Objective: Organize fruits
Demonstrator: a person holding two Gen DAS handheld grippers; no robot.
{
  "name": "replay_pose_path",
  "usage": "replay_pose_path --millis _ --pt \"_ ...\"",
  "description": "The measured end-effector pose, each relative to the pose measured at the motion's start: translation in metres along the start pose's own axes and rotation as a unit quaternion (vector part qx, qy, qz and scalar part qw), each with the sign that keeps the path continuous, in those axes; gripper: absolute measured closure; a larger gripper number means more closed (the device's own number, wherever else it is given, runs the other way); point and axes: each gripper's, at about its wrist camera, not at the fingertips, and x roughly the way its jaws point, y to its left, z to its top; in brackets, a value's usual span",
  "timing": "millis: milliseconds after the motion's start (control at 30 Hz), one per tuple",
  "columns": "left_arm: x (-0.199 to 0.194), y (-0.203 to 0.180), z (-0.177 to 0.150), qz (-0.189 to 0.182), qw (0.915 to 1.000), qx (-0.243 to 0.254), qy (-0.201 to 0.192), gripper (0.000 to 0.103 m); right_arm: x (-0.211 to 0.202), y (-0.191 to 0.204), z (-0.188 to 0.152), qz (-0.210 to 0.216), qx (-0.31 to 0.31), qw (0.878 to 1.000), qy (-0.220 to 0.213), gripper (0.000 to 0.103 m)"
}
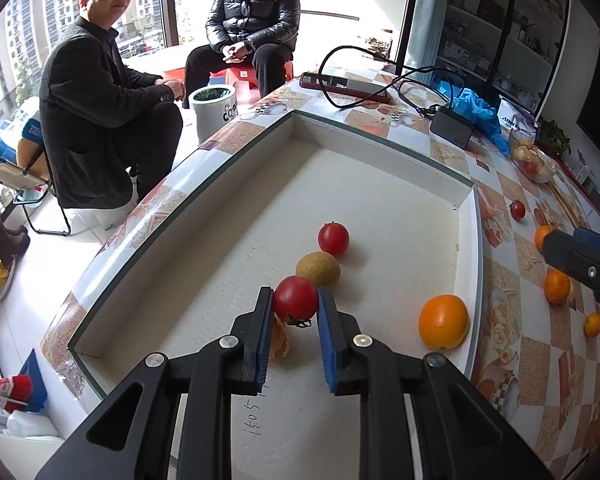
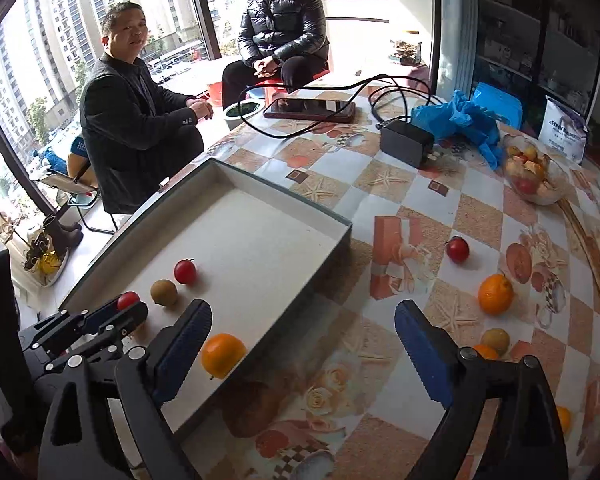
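My left gripper is shut on a red tomato low over the floor of the white shallow box. In the box lie a tan round fruit, another red tomato and an orange. My right gripper is open and empty, above the box's near right edge and the table. On the table lie a red tomato, an orange, a small tan fruit and small oranges.
The patterned tablecloth also carries a phone, a black charger with cable, a blue plastic bag and a clear bowl of fruit. Two people sit beyond the table's far edge.
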Motion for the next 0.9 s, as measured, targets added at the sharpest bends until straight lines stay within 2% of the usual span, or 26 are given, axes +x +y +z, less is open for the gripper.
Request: replay_pose_path --millis 67,133,200,233,367,433,500,533,567,700,800,900 --pt "0.0 0.0 -0.001 0.001 1.0 0.003 -0.003 0.078 -0.013 -0.035 -0.015 -0.062 0.014 0.998 -0.011 0.009" --pt "-0.001 0.001 -0.001 0.002 1.0 0.0 -0.006 0.071 -0.022 -0.076 -0.033 -0.107 0.043 0.993 -0.012 0.009" --pt "-0.004 0.001 -0.001 -0.002 0.9999 -0.007 -0.01 0.055 -0.024 -0.114 -0.052 -0.136 0.075 0.988 0.001 0.009" --pt "-0.007 0.001 -0.001 -0.002 0.9999 -0.009 -0.014 0.052 -0.023 -0.131 -0.062 -0.146 0.092 0.985 0.01 0.009" --pt "-0.013 -0.007 -0.004 -0.002 0.9998 0.001 -0.021 0.047 -0.008 -0.168 -0.092 -0.133 0.136 0.981 0.047 0.009" --pt "-0.015 -0.013 -0.006 -0.003 0.9998 0.009 -0.019 0.047 0.003 -0.17 -0.102 -0.117 0.14 0.981 0.061 0.022" --pt "-0.017 -0.017 -0.007 -0.005 0.9997 0.019 -0.018 0.047 0.004 -0.16 -0.103 -0.127 0.122 0.983 0.049 0.041" --pt "-0.018 -0.019 -0.008 -0.004 0.9996 0.023 -0.018 0.047 0.003 -0.157 -0.103 -0.125 0.12 0.984 0.046 0.046" --pt "-0.019 -0.021 -0.008 -0.003 0.9995 0.026 -0.019 0.047 0.001 -0.154 -0.102 -0.126 0.12 0.984 0.045 0.065" --pt "-0.02 -0.02 -0.01 -0.005 0.9994 0.024 -0.023 0.047 -0.003 -0.148 -0.097 -0.107 0.129 0.985 0.042 0.064" --pt "-0.019 -0.017 -0.014 0.001 0.9995 0.011 -0.028 0.047 -0.014 -0.129 -0.08 -0.068 0.121 0.99 0.031 0.064" --pt "-0.019 -0.01 -0.019 0.017 0.9988 -0.012 -0.045 0.046 -0.017 -0.093 -0.052 -0.013 0.098 0.995 0.02 0.064"
